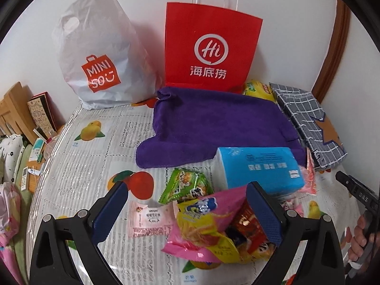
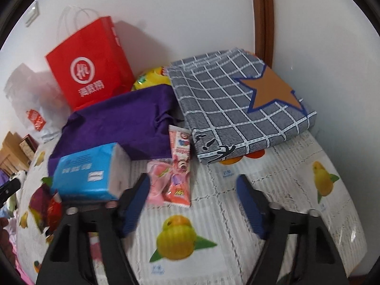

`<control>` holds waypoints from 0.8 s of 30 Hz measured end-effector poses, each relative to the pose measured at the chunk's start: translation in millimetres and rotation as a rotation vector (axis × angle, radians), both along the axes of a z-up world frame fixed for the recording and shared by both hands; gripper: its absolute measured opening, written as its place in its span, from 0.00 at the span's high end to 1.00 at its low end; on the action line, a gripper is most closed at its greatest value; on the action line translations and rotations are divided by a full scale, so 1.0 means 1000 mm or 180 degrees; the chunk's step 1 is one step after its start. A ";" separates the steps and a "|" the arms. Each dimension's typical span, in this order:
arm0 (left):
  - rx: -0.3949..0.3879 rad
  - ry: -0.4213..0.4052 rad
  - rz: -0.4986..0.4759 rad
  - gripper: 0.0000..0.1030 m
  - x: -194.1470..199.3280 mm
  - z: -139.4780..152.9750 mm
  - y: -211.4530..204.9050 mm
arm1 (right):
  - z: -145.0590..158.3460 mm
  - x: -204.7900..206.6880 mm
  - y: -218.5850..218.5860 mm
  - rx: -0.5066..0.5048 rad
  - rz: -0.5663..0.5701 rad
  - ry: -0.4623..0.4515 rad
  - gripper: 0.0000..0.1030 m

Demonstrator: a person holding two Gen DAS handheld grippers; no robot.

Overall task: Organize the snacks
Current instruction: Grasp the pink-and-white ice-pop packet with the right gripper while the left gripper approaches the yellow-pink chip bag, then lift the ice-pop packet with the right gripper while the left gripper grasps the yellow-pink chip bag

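Note:
My left gripper is open above a pile of snack packets: a pink and yellow packet, a green packet, a small pink and white packet and a red packet. It holds nothing. My right gripper is open and empty over the fruit-print tablecloth. Just ahead of its left finger lie a long pink and red packet and a pink wrapped snack. A red paper bag stands at the back; it also shows in the right wrist view.
A blue tissue pack lies beside the pile, also in the right wrist view. A purple cloth, a grey checked folded fabric, a white plastic bag and a yellow packet sit near the wall.

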State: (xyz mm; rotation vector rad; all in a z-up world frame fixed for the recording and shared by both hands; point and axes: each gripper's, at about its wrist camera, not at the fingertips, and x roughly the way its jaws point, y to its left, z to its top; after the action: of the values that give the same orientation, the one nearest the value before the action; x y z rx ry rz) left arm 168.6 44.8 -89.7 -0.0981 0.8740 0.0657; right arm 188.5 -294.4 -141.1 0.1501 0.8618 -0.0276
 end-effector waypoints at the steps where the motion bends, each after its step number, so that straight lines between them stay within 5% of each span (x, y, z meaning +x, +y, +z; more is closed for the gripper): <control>1: 0.0002 0.0010 0.0017 0.04 0.003 -0.002 0.001 | -0.005 0.006 -0.001 0.0015 -0.0015 0.0033 0.40; 8: 0.0000 -0.0007 0.0062 0.04 0.015 -0.006 0.007 | -0.028 0.037 0.003 0.0155 0.0078 0.0135 0.61; 17: -0.0069 0.0061 0.0067 0.04 0.028 -0.016 0.013 | -0.050 0.062 0.015 0.0177 0.0111 0.0293 0.77; 24: -0.0105 0.0126 0.0046 0.04 0.035 -0.023 0.016 | -0.059 0.072 0.015 0.0140 0.0072 0.0340 0.79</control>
State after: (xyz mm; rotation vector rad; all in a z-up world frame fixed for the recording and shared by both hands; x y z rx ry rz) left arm 204.0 60.4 -112.5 -0.1343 0.9142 0.0669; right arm 260.6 -278.9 -199.9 0.1815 0.9711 0.0047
